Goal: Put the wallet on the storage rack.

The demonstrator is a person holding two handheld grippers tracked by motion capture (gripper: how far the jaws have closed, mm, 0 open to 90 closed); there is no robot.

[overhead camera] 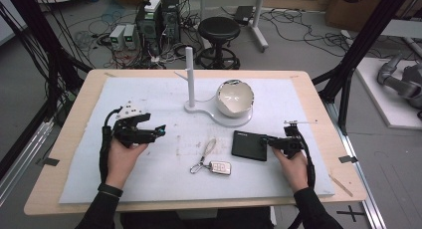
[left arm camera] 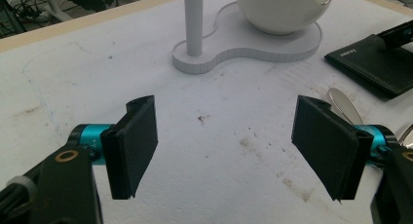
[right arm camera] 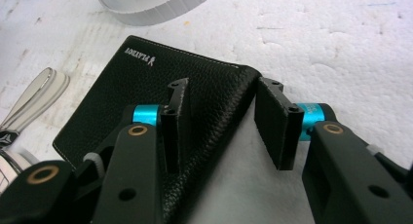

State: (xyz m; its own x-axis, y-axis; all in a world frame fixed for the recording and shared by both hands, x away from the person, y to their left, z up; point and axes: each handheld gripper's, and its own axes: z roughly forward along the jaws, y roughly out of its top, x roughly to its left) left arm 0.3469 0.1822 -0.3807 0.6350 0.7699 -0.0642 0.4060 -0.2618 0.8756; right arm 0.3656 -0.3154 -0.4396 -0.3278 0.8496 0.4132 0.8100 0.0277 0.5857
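The left gripper [overhead camera: 160, 131] hovers over bare mat at the left of the table, its jaws spread wide with nothing between them; in the left gripper view both pads [left arm camera: 136, 141] stand clear of the foam. It plays no part in the grasp at hand.

Near the middle lies a car key fob [overhead camera: 219, 168] on a ring with a metal strap, just left of and a little nearer than the wallet [overhead camera: 250, 145]. That closeness is one risk: if the wallet gets pushed leftward instead of lifted, it could slide into the fob and drag it along.

The right gripper [overhead camera: 266, 141] is at the wallet's right edge. In the right gripper view the jaws straddle that edge, one pad [right arm camera: 176, 124] over the leather face and the other [right arm camera: 275, 124] outside on the mat, with a gap showing at the outer pad — so the jaws are part-closed around the edge but not yet pinching it. The main hazard, in my judgement, is a shallow bite: the wallet lies flat, and a grip on a thin edge or on the top flap alone could let it fall open or slip out on lifting. The outer pad might also dig into the soft mat.

The wallet is black pebbled leather, rectangular, with pale stitching and a small silver logo at one corner. It lies flat and closed at the right of the table, just near of the white stand [overhead camera: 219, 114] that holds a tilted bowl [overhead camera: 234, 97].
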